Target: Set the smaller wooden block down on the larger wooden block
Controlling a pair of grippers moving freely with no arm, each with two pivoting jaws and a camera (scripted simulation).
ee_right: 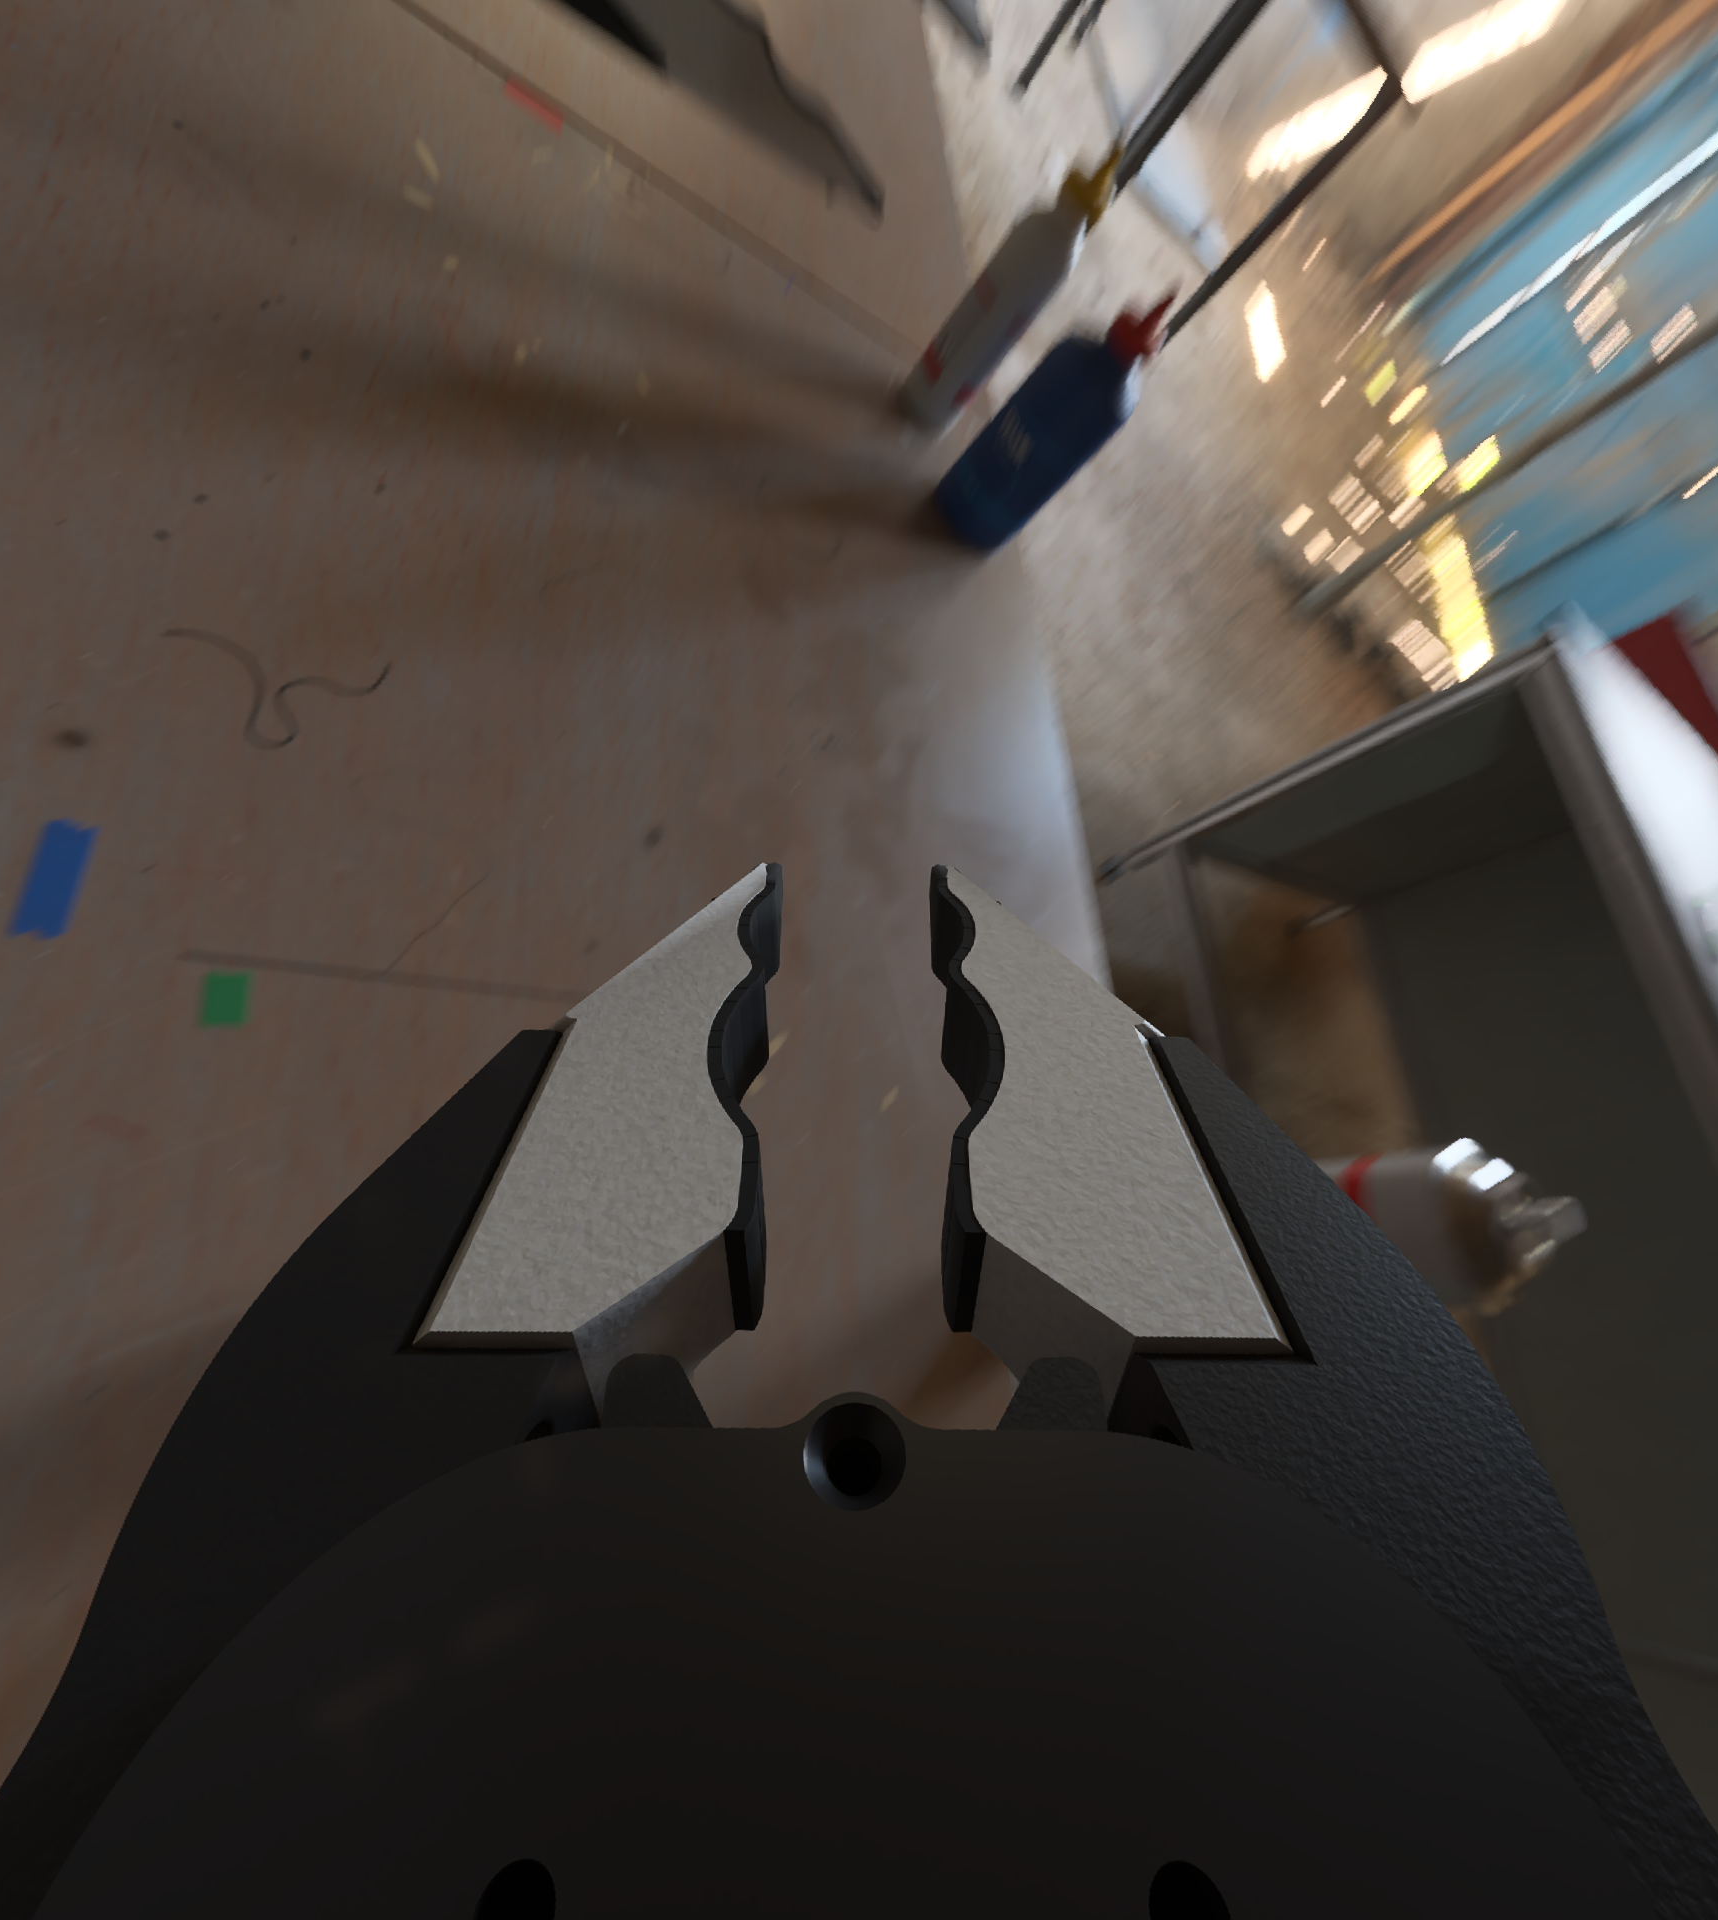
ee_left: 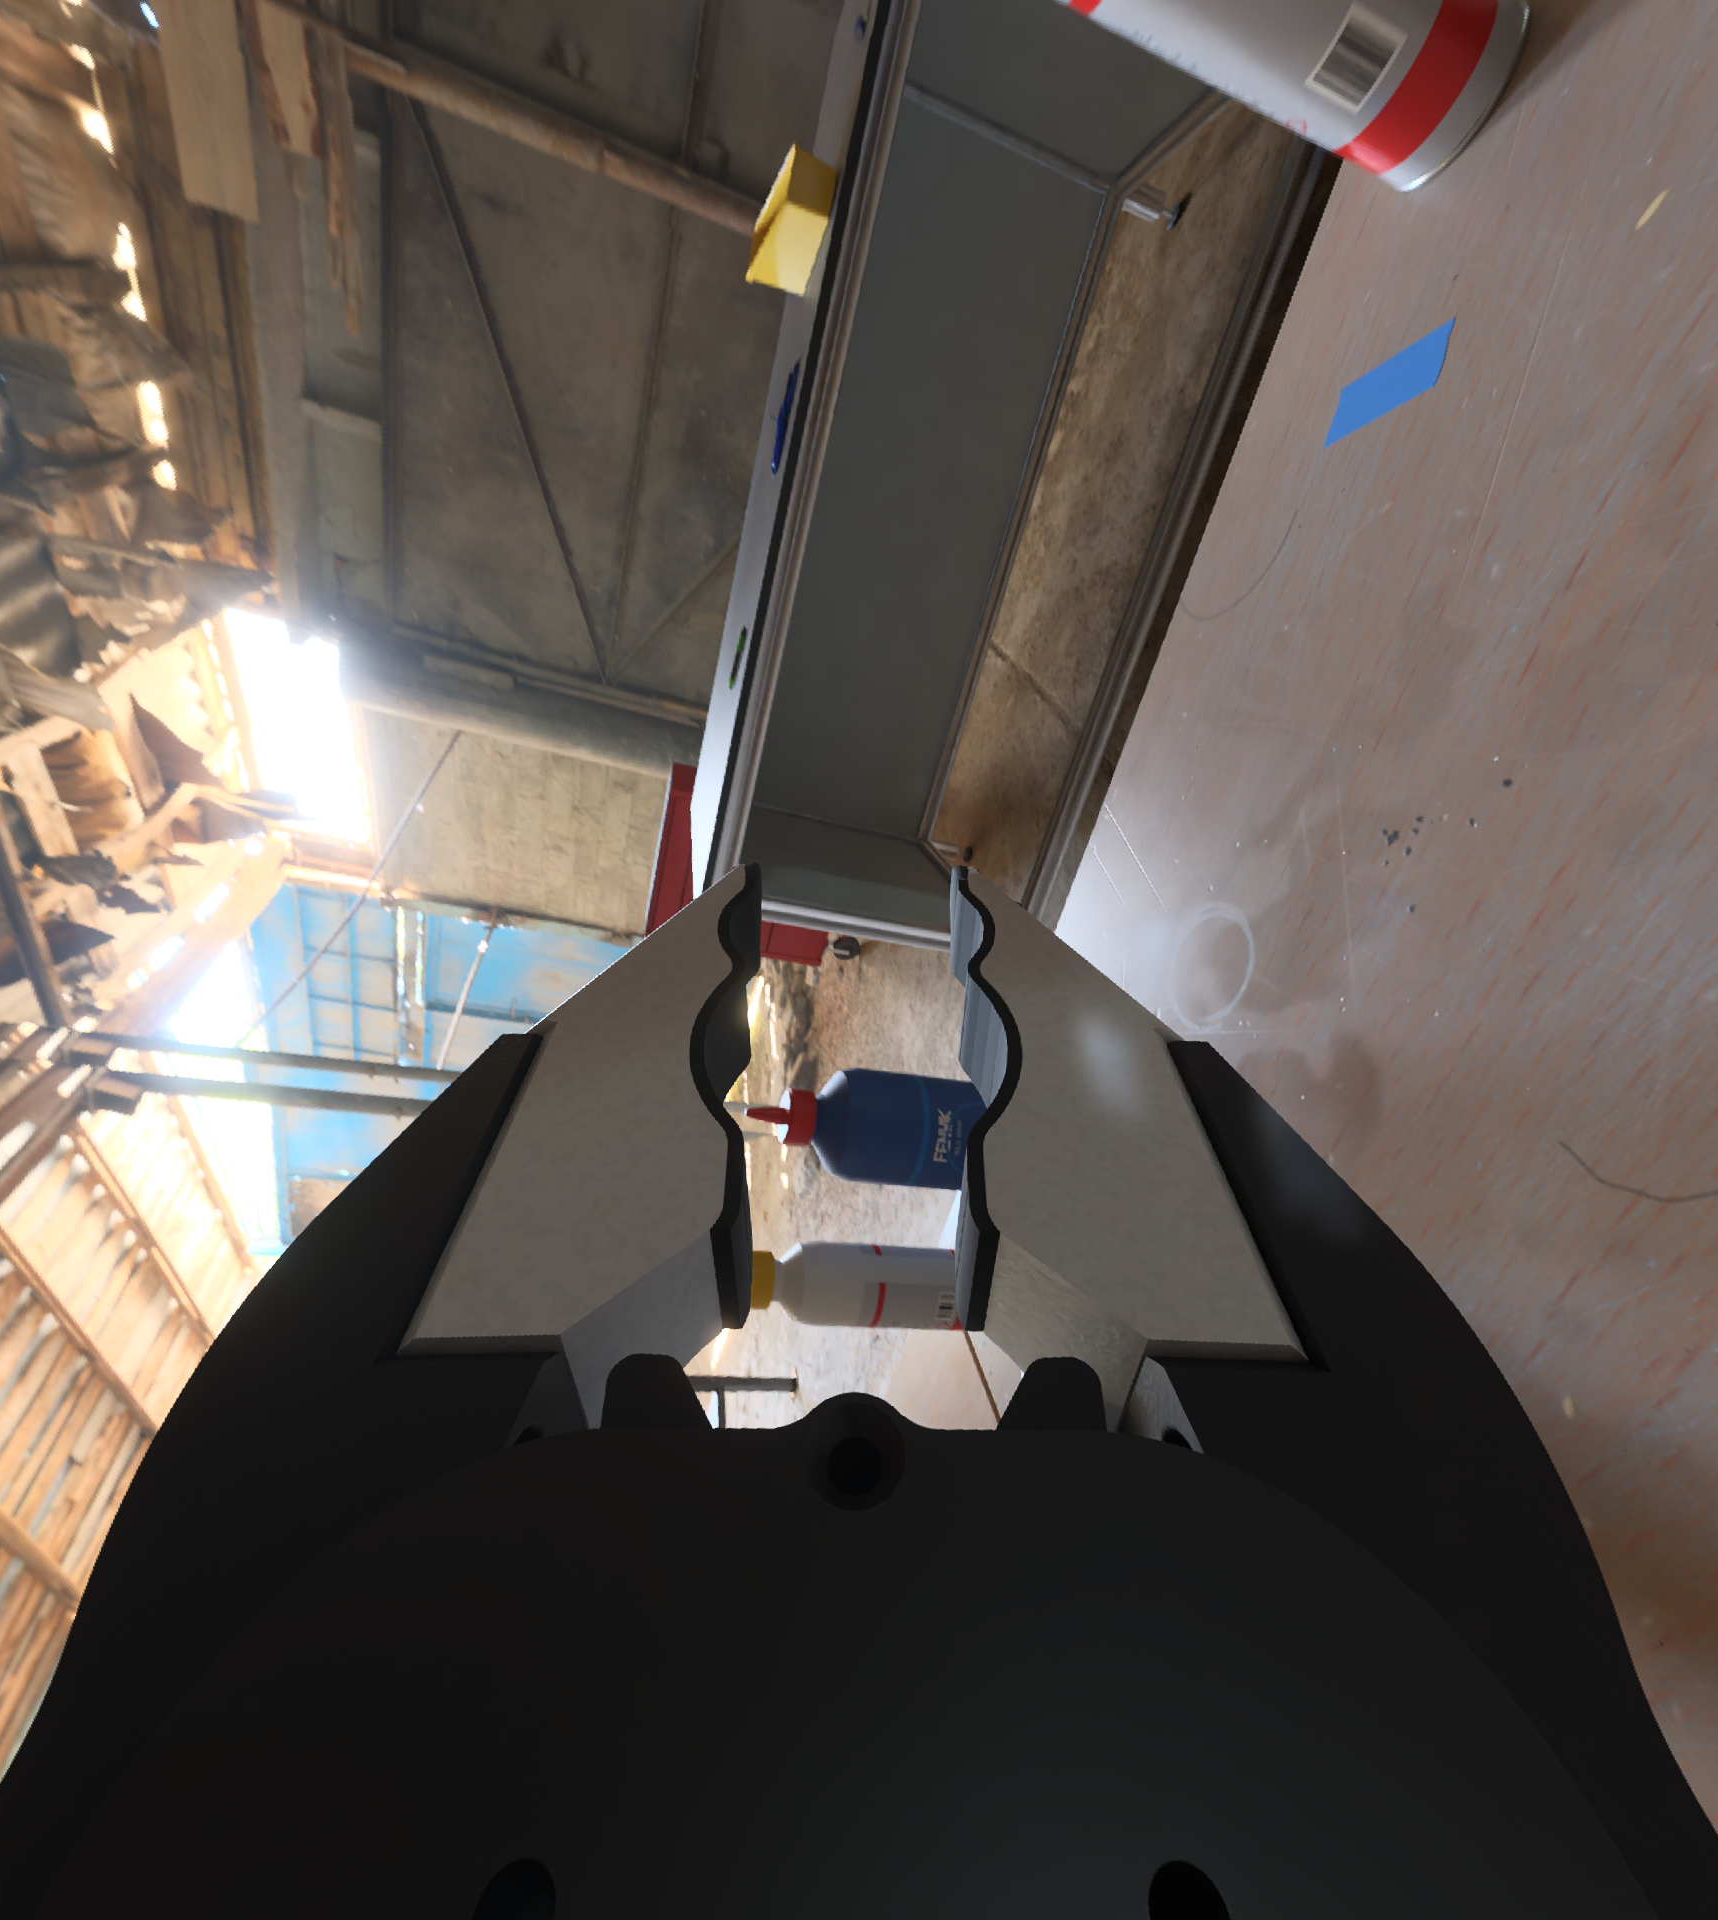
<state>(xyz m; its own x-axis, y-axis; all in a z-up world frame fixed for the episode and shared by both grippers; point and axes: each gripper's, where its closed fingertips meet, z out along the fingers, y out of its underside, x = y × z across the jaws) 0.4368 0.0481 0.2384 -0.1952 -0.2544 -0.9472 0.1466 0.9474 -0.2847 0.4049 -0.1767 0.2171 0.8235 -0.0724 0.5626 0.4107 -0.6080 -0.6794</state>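
No wooden block shows in either view. My left gripper (ee_left: 855, 883) is open and empty, rolled on its side, with the worktop (ee_left: 1457, 935) running down the right of its view. My right gripper (ee_right: 855, 878) is open and empty above the worktop (ee_right: 419, 520); its view is blurred by motion. The fingers of the other gripper (ee_right: 761, 94) show at the top of the right wrist view.
A blue bottle with a red cap (ee_left: 886, 1127) (ee_right: 1031, 436) and a white bottle with a yellow cap (ee_left: 855, 1283) (ee_right: 1011, 281) stand on the worktop. A white can with red bands (ee_left: 1354, 73) (ee_right: 1437, 1226), blue tape (ee_left: 1390, 379) (ee_right: 53, 878) and green tape (ee_right: 226, 1000) are there too. A grey bench (ee_left: 938, 468) beyond carries a yellow block (ee_left: 790, 223).
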